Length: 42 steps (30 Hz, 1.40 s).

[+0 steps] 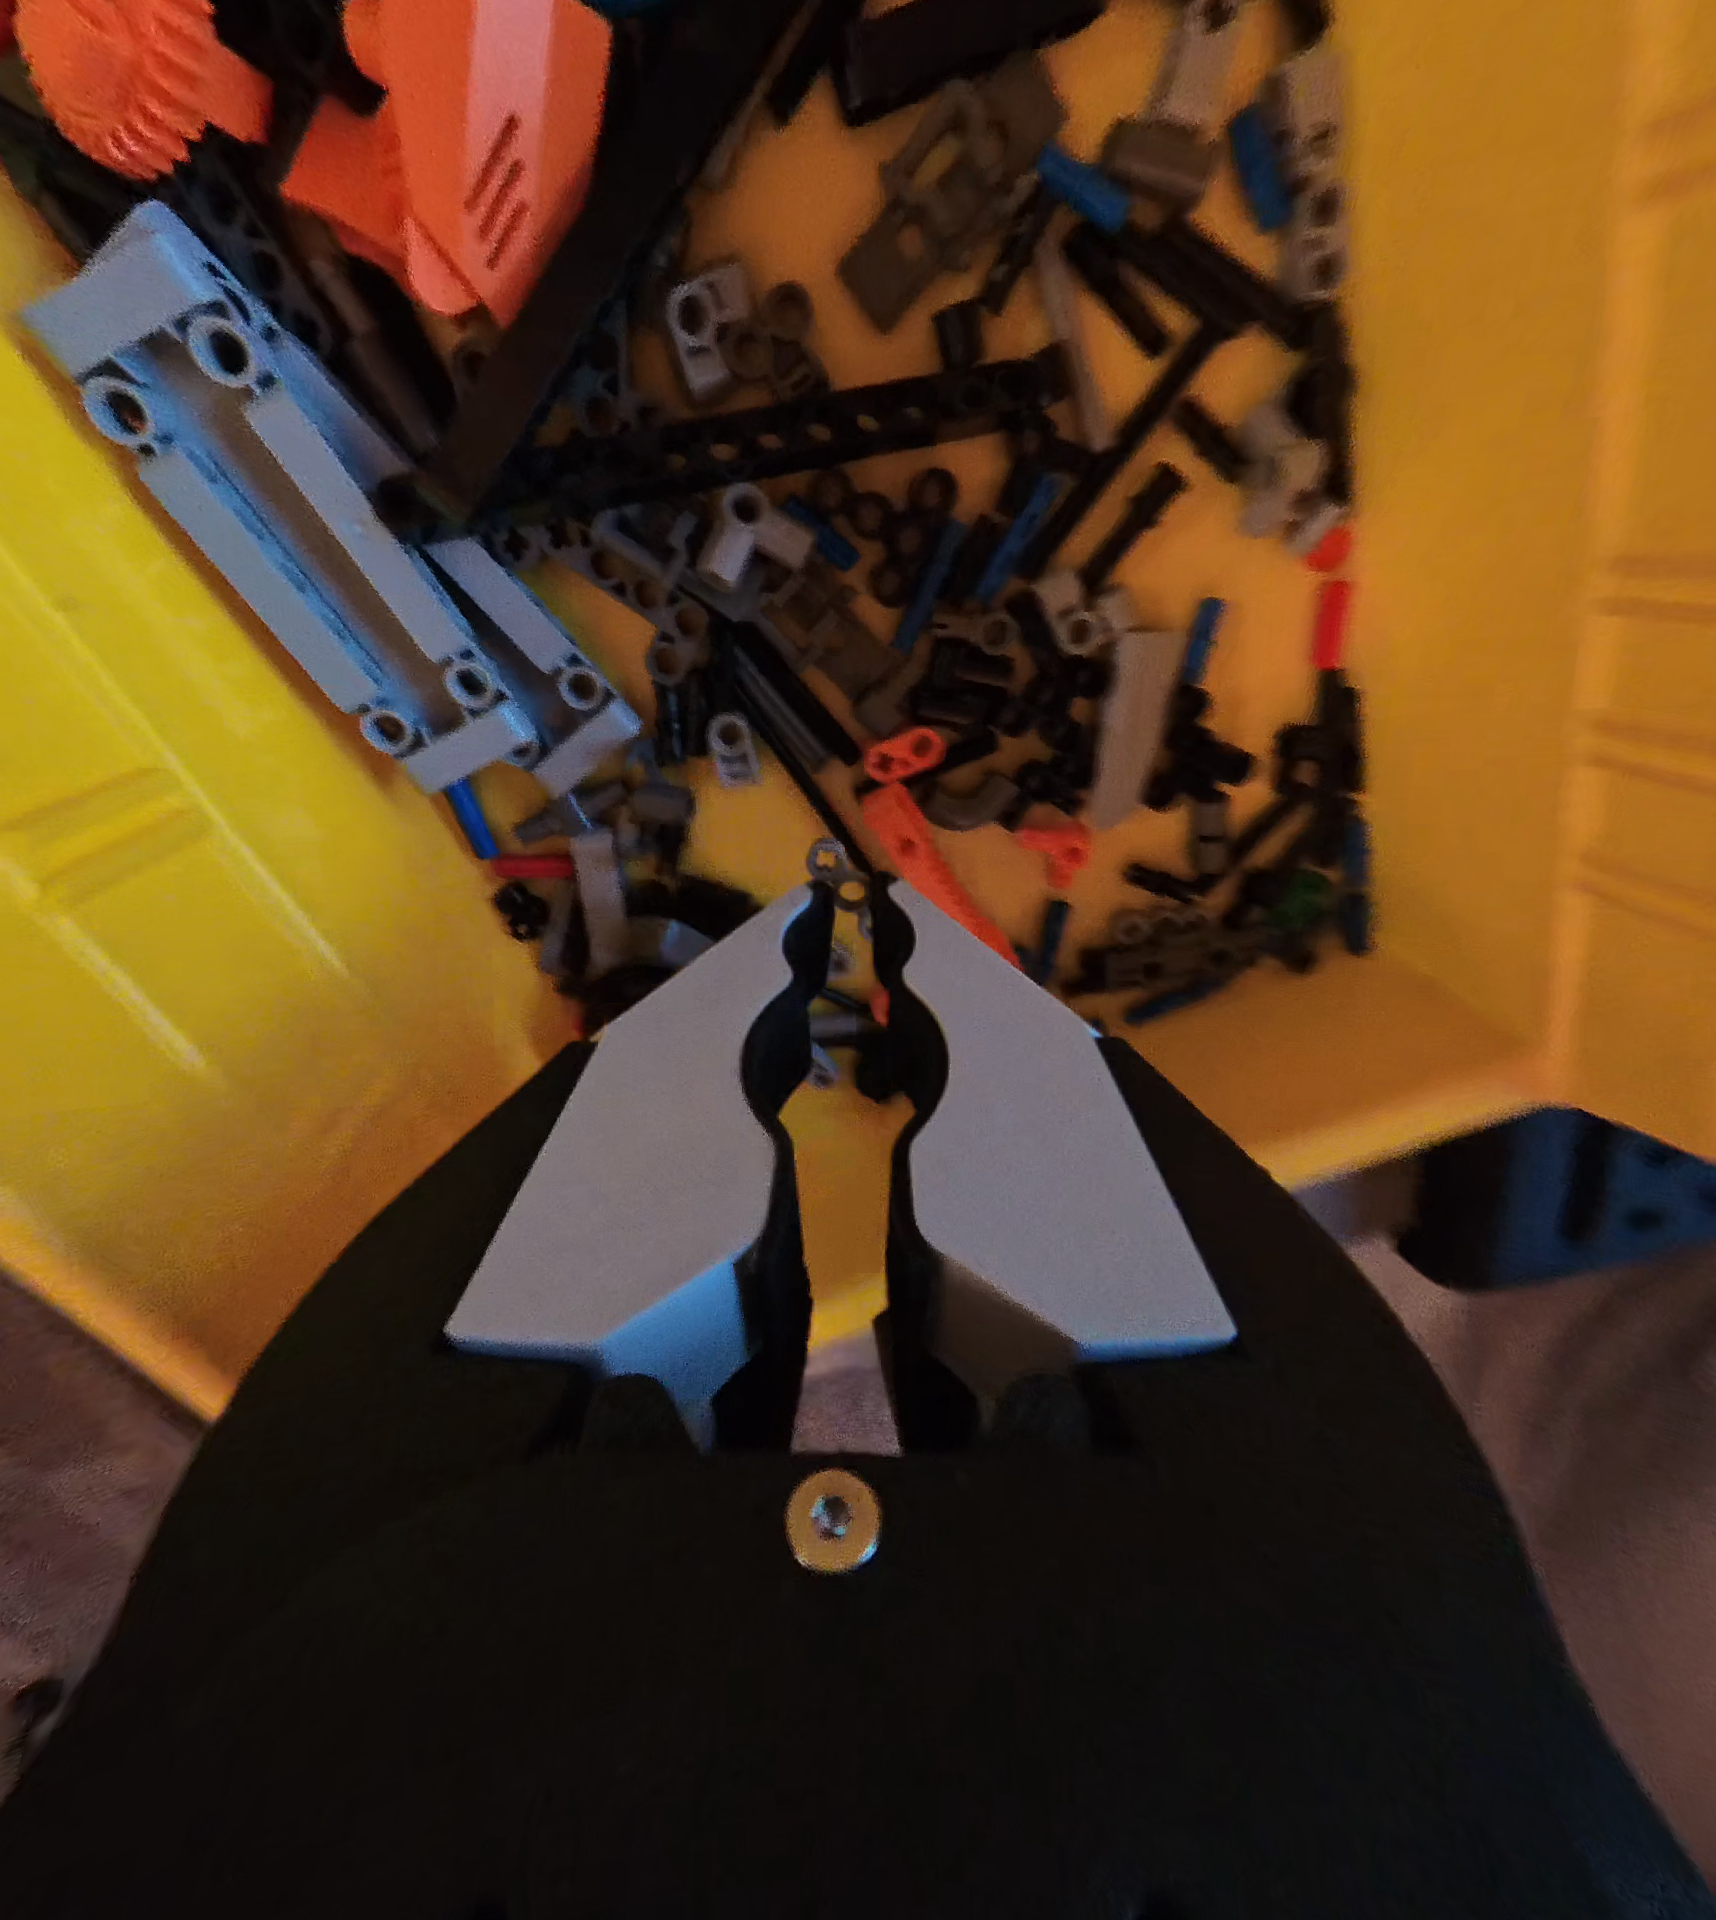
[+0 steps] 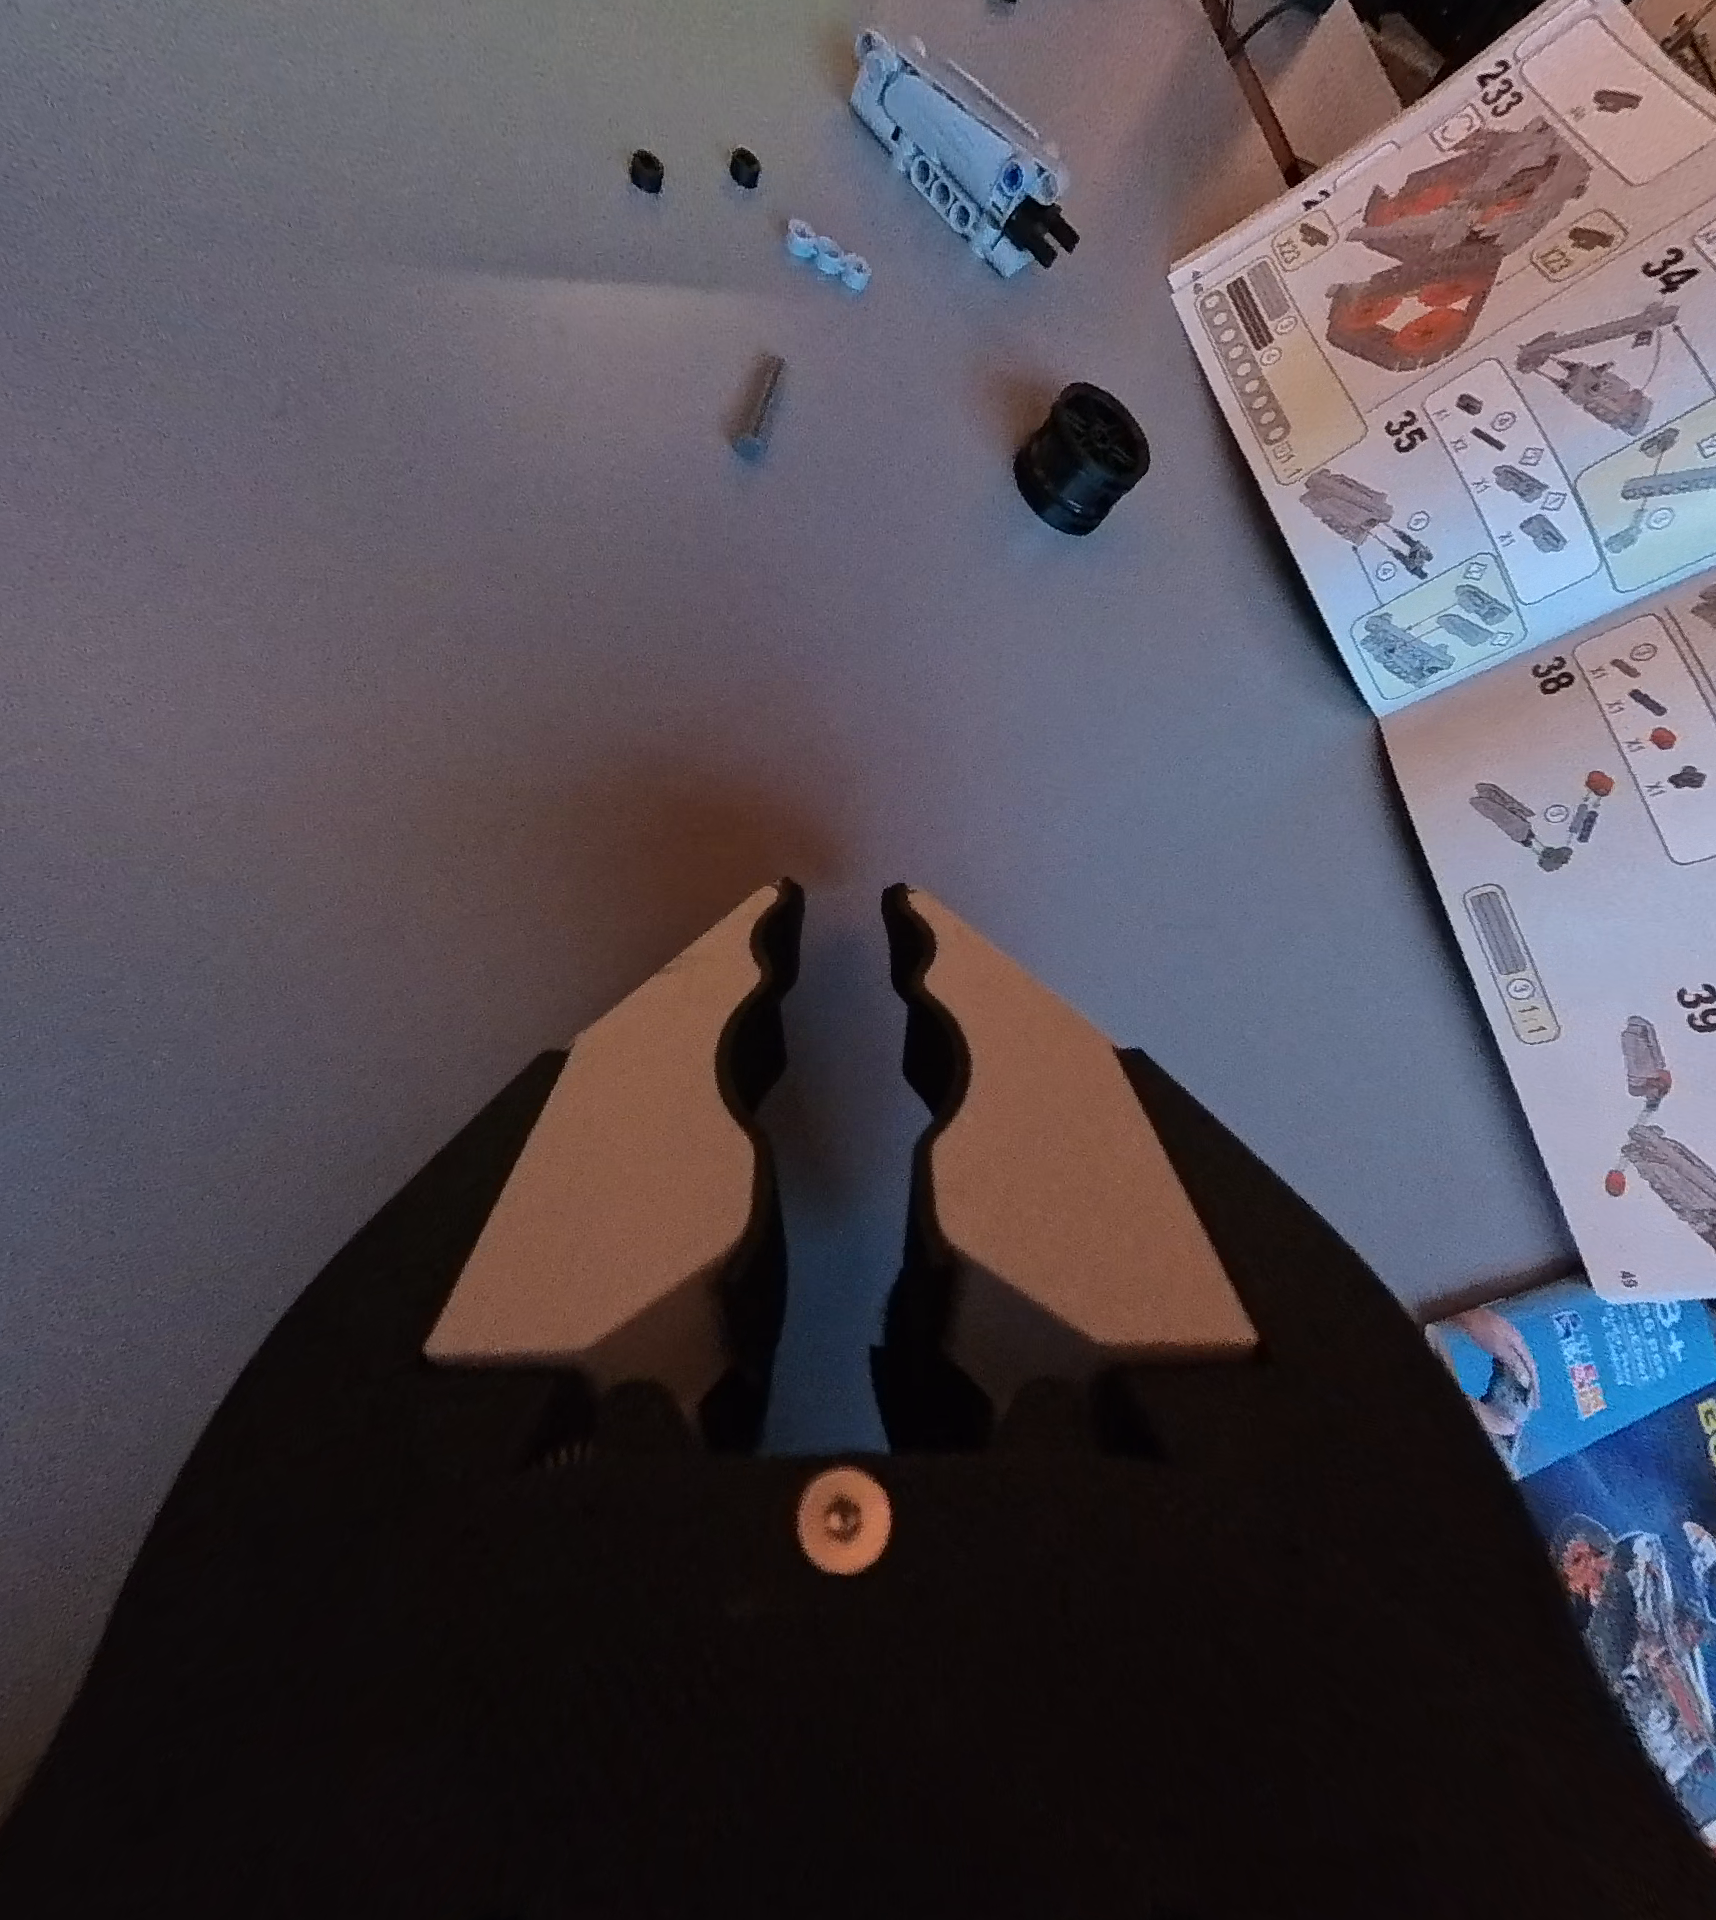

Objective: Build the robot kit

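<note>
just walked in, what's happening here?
A person works with two hand-held grippers around building-brick parts. The left hand-held gripper reaches into a yellow bin of loose pieces, its tips pinching a small grey connector. The right hand-held gripper hovers open and empty over a grey table. Ahead of it lie a black wheel, a grey axle, two small black bushes and a grey sub-assembly; an open instruction booklet sits to the right.

Yellow bin (image 1: 158, 727), orange panel (image 1: 480, 156), black wheel (image 2: 1082, 457), grey table (image 2: 314, 623).
</note>
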Motion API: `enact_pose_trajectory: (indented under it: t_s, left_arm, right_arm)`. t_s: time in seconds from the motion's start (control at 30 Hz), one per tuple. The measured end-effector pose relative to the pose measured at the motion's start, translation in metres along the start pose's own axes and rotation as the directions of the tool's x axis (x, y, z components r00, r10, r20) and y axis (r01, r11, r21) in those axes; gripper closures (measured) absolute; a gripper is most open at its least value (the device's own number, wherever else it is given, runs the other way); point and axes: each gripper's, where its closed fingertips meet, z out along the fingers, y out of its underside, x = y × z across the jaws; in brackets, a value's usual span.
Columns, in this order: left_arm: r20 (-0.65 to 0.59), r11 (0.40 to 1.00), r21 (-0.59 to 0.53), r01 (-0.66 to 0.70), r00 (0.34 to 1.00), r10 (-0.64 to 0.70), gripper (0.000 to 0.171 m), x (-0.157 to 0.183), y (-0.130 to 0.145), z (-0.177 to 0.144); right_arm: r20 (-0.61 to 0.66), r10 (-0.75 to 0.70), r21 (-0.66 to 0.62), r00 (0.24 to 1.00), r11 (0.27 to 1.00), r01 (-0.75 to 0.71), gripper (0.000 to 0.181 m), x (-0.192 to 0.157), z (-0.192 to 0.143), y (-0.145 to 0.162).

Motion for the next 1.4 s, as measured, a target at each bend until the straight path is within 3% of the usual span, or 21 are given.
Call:
enact_pose_trajectory:
  t_s: [0.1,0.17,0.3,0.37,0.43,0.53,0.6,0.73,0.83,0.93,1.0,1.07,1.1,1.17,1.27,1.33,1.37,1.4]
  left_arm:
    - [-0.086,0.998,0.061,-0.01,0.996,0.015,0.167,0.024,0.001,-0.039]
    - [-0.098,0.984,0.17,-0.057,0.992,0.075,0.167,0.043,-0.011,-0.075]
    - [-0.202,0.864,0.47,-0.182,0.93,0.306,0.167,0.142,-0.064,-0.128]
    - [-0.216,0.855,0.436,-0.28,0.89,0.401,0.167,0.195,-0.086,-0.104]
    - [-0.127,0.84,0.347,-0.417,0.866,0.483,0.167,0.221,-0.115,-0.06]
    - [-0.112,0.878,0.23,-0.42,0.885,0.452,0.167,0.233,-0.158,-0.005]
    - [-0.173,0.896,0.152,-0.416,0.882,0.439,0.167,0.244,-0.165,0.017]
    - [-0.041,0.866,0.042,-0.498,0.865,0.5,0.167,0.231,-0.171,0.048]
    - [-0.061,0.885,0.026,-0.465,0.883,0.465,0.166,0.232,-0.169,0.059]
    - [-0.053,0.889,-0.024,-0.456,0.889,0.455,0.138,0.227,-0.163,0.055]
    - [-0.047,0.895,0.067,-0.441,0.895,0.444,0.144,0.23,-0.168,0.025]
    - [0.008,0.873,0.24,-0.425,0.9,0.436,0.145,0.232,-0.177,-0.024]
    - [0.039,0.843,0.341,-0.416,0.902,0.429,0.144,0.233,-0.178,-0.053]
    - [0.091,0.725,0.569,-0.388,0.906,0.413,0.143,0.237,-0.175,-0.116]
    - [0.148,0.462,0.828,-0.316,0.92,0.364,0.137,0.239,-0.151,-0.194]
    - [0.184,0.3,0.911,-0.282,0.931,0.316,0.139,0.234,-0.131,-0.219]
    - [0.19,0.272,0.918,-0.288,0.923,0.334,0.14,0.236,-0.122,-0.221]
    - [0.178,0.297,0.91,-0.289,0.92,0.35,0.14,0.238,-0.115,-0.216]
  right_arm:
    - [0.004,-0.006,0.0,1.0,1.0,0.006,0.165,-0.001,0.0,-0.001]
    - [0.01,-0.005,0.0,1.0,1.0,0.005,0.165,-0.001,0.001,-0.001]
    - [0.017,-0.006,-0.006,1.0,1.0,0.006,0.165,0.0,0.005,-0.003]
    - [0.015,0.002,-0.002,1.0,1.0,-0.002,0.165,0.0,0.005,-0.003]
    - [0.012,0.01,0.006,1.0,1.0,-0.01,0.165,0.0,0.003,-0.002]
    - [0.02,0.02,0.018,1.0,1.0,-0.021,0.166,-0.003,-0.001,-0.001]
    - [0.039,0.016,0.019,0.999,1.0,-0.017,0.166,-0.007,-0.003,-0.001]
    - [0.08,-0.006,0.022,0.997,1.0,0.005,0.165,-0.014,-0.003,-0.004]
    - [0.11,0.001,0.031,0.994,1.0,-0.005,0.165,-0.017,-0.002,-0.007]
    - [0.115,0.023,0.033,0.993,0.999,-0.027,0.165,-0.015,-0.004,-0.004]
    - [0.1,0.034,0.044,0.994,0.998,-0.039,0.165,-0.01,-0.008,-0.005]
    - [0.089,0.06,0.074,0.994,0.995,-0.067,0.165,-0.005,-0.012,-0.008]
    - [0.079,0.075,0.089,0.994,0.993,-0.083,0.165,-0.001,-0.013,-0.01]
    - [0.065,0.114,0.117,0.991,0.986,-0.12,0.165,0.006,-0.013,-0.011]
    - [0.039,0.181,0.157,0.983,0.97,-0.185,0.165,0.02,-0.012,-0.012]
    - [0.009,0.227,0.181,0.974,0.957,-0.225,0.163,0.032,-0.014,-0.012]
    - [0.002,0.249,0.2,0.969,0.949,-0.244,0.163,0.037,-0.015,-0.013]
    - [0.002,0.269,0.218,0.963,0.94,-0.263,0.164,0.04,-0.017,-0.014]
